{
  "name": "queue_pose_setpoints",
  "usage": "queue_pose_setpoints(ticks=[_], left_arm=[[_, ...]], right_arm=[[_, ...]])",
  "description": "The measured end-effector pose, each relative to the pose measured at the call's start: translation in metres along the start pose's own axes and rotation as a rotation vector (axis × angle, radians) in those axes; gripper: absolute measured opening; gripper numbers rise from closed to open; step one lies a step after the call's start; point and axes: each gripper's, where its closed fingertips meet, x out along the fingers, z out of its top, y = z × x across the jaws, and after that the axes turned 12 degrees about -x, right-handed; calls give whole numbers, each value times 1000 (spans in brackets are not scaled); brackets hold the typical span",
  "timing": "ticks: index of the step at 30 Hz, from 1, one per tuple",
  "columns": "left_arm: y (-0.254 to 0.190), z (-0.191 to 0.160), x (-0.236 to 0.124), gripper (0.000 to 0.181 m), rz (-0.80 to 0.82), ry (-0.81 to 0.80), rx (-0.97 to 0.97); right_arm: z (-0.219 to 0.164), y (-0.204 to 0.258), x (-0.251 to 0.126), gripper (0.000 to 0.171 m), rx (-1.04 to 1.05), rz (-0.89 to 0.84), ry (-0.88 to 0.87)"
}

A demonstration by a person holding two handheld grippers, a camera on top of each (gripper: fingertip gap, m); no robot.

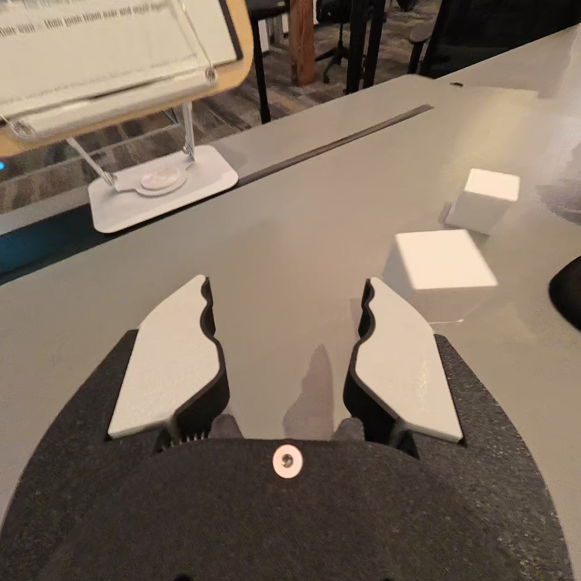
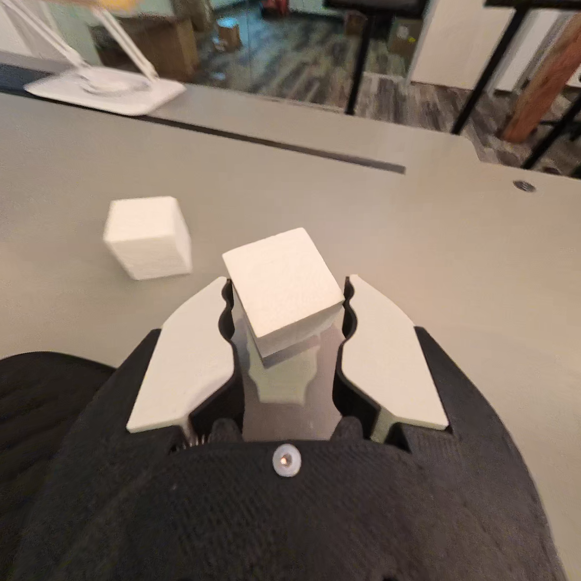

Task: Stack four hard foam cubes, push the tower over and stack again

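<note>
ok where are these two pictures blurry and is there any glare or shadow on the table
Left wrist view: the tilted wooden document stand at top left is smeared and the right edge is hazy, while the open left gripper stays sharp; its fingers throw a faint shadow on the grey table. Right wrist view: the white stand base and the far room are blurred, and the white foam cube between the fingers is sharp.
</note>
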Motion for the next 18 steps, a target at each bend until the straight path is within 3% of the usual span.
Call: queue_pose_setpoints(ticks=[5,12,18], left_arm=[[35,-20,22,85,-25,-22,-69],[46,1,11,78,2,-238,-52],[45,-5,11,74,14,-213,-32]], right_arm=[[57,60,-14,68,-96,92,-60],[154,187,-5,68,-52,286,-116],[172,250,26,68,-30,287,-11]])
